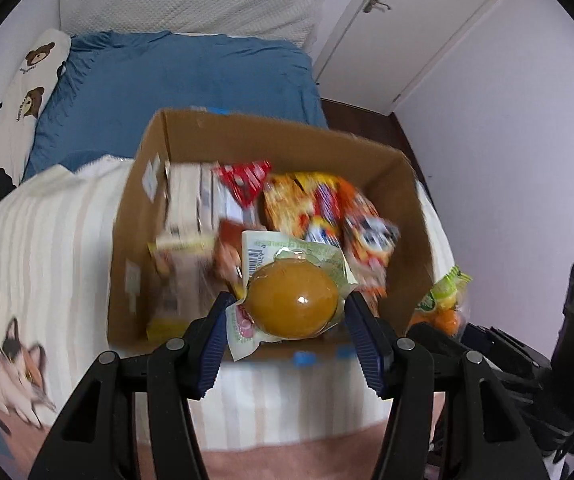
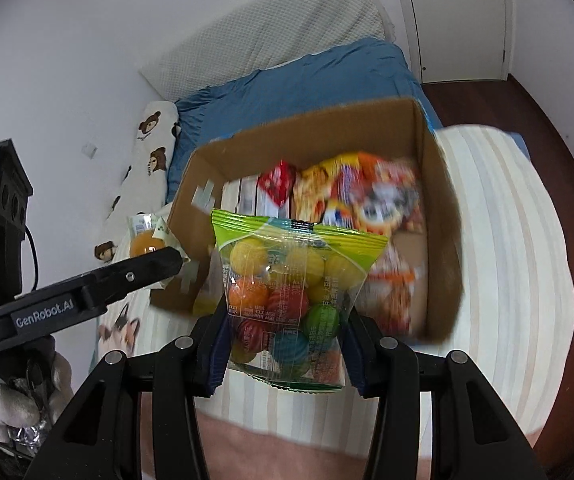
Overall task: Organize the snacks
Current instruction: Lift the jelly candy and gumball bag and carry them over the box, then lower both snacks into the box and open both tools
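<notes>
My left tongs [image 2: 167, 268] carry the one clear piece of writing: white letters along the black arm spell "GenRobot.AI", seen from my right camera. The bag of coloured candy balls [image 2: 293, 300] has printed characters on its clear front, too small and blurred to read. The jelly cup [image 1: 293, 306] shows a barcode with digits beside it on its lid, not legible. The bear-print pillow [image 1: 27, 92] has small words under each bear, also unreadable.

2 steep close views, shared box [image 1: 271, 140]
</notes>
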A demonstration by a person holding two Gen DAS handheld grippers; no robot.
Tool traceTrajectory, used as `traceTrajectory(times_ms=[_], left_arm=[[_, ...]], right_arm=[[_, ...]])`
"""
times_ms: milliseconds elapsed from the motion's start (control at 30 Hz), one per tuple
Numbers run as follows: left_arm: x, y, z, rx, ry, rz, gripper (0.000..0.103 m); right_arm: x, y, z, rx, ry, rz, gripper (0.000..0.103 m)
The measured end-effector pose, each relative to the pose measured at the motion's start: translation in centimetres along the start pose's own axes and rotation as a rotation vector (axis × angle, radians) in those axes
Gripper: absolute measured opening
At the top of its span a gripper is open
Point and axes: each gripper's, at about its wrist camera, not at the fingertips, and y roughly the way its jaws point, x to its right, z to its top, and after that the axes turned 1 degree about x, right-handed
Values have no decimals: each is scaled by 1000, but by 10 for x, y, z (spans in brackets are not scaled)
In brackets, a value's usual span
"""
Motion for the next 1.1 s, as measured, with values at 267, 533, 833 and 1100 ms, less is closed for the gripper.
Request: traceTrajectory(times_ms=[267,533,833,1100], left_arm=[[-37,78,65,-127,-44,52,54],[-57,135,77,-256,-28,141,67],[-63,141,68,-277,-23,147,91],[-60,116,53,-207,-27,175,91]], right_arm=[[-5,74,58,-101,4,-35,50],[7,136,70,-233,44,-92,95],[6,139,74,-248,23,-171,97],[13,119,64,-231,28,-205,98]])
